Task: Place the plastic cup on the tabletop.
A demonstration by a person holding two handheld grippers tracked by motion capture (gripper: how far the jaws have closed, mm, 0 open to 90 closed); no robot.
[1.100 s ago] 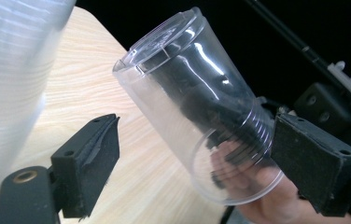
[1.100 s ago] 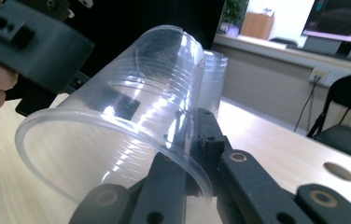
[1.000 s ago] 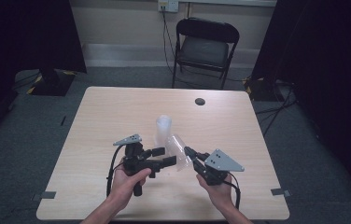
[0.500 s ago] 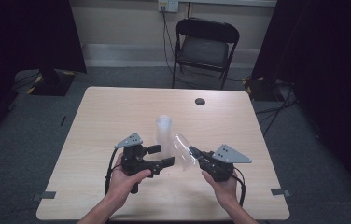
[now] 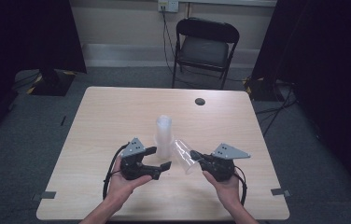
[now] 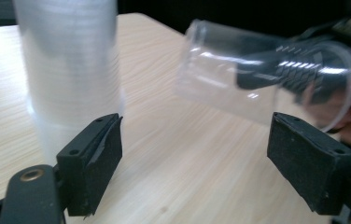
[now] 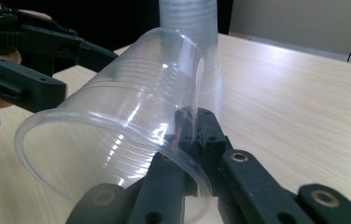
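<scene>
Right claw (image 5: 196,155) pinched the wall of a clear plastic cup (image 5: 185,156) near its rim, one jaw inside, one outside; cup held tipped on its side above the wooden surface (image 5: 117,112). Left claw (image 5: 158,158) was spread wide, holding nothing. Stack of clear cups (image 5: 163,135) stood upright just beyond its jaws, beside the held cup.

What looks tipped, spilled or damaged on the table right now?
Only the single clear cup is askew: it lies tipped on its side in the air, its wall pinched by the right gripper. The cup stack stands upright; nothing looks spilled or cracked.
</scene>
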